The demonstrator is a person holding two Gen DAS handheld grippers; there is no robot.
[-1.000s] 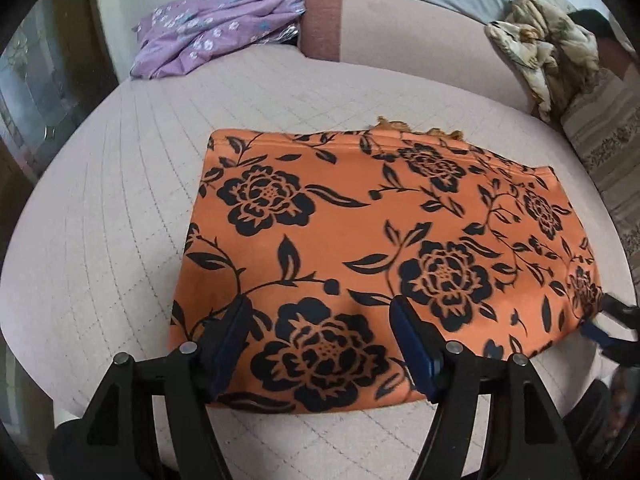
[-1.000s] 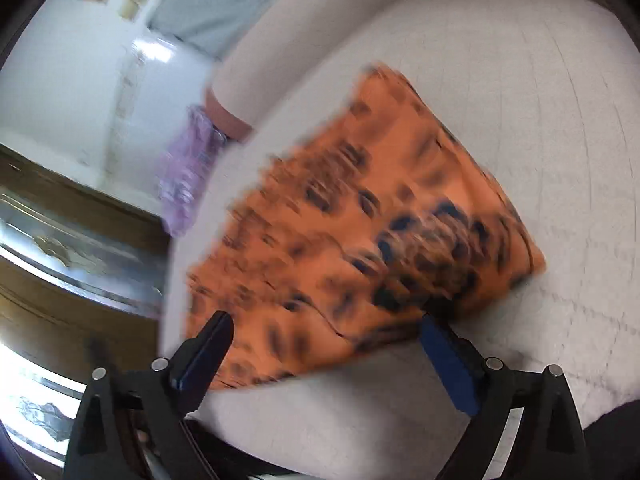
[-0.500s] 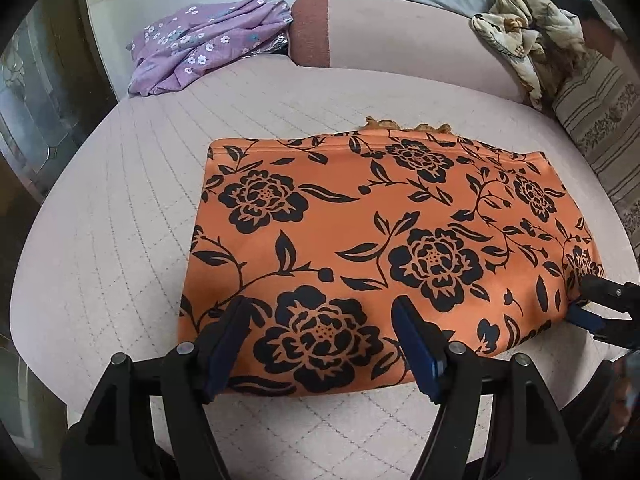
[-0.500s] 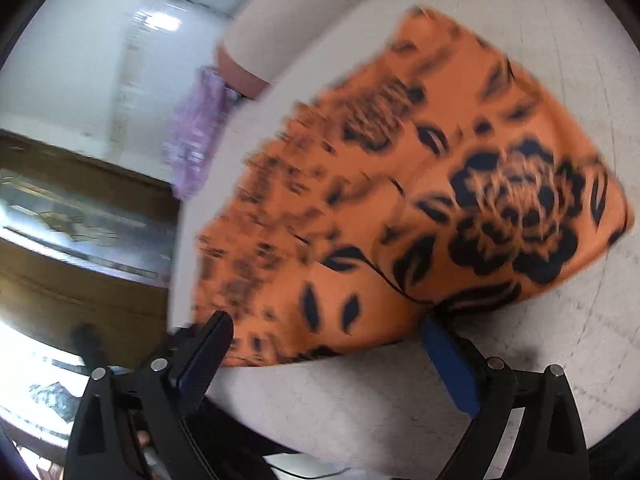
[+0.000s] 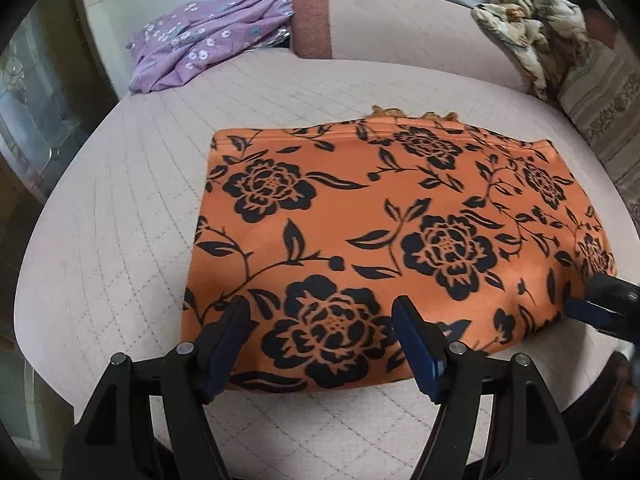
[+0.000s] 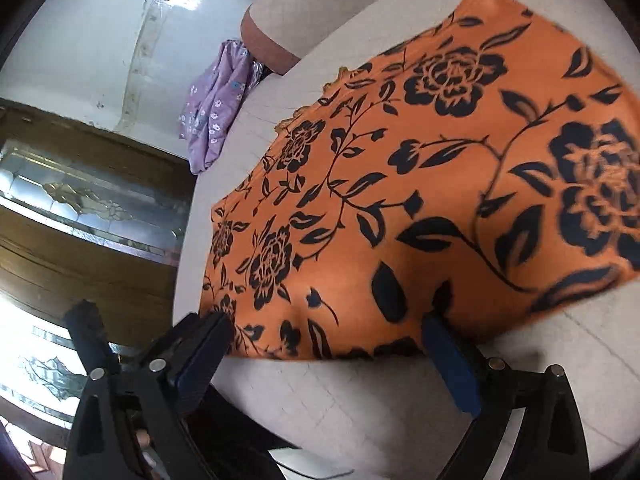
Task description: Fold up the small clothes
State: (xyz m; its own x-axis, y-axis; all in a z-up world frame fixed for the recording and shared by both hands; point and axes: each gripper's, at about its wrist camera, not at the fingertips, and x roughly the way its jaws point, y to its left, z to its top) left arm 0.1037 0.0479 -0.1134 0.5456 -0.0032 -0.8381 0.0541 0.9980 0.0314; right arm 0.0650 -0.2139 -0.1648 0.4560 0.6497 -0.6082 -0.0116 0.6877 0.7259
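- Left hand-held gripper (image 5: 320, 344) jaws apart, hovering over the orange floral cloth's (image 5: 392, 240) near edge at 6 o'clock.
- Right hand-held gripper (image 6: 324, 356) likewise apart; cloth edge blurred.
- Cloth flat on the quilted cushion (image 5: 120, 220); purple garment (image 5: 208, 52) at 11 o'clock.

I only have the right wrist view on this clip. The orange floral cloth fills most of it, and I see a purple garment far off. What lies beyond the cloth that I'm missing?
Observer: In the left wrist view a crumpled cream patterned garment is heaped on the cushion back, far right of the orange floral cloth.
Operator: Is the left gripper on the cloth?
Observer: The left gripper has its jaws open over the cloth's near edge, pinching nothing.
Operator: Does that view show my right gripper?
Observer: Yes, the right gripper shows at the cloth's near right corner, jaws open in its own view.
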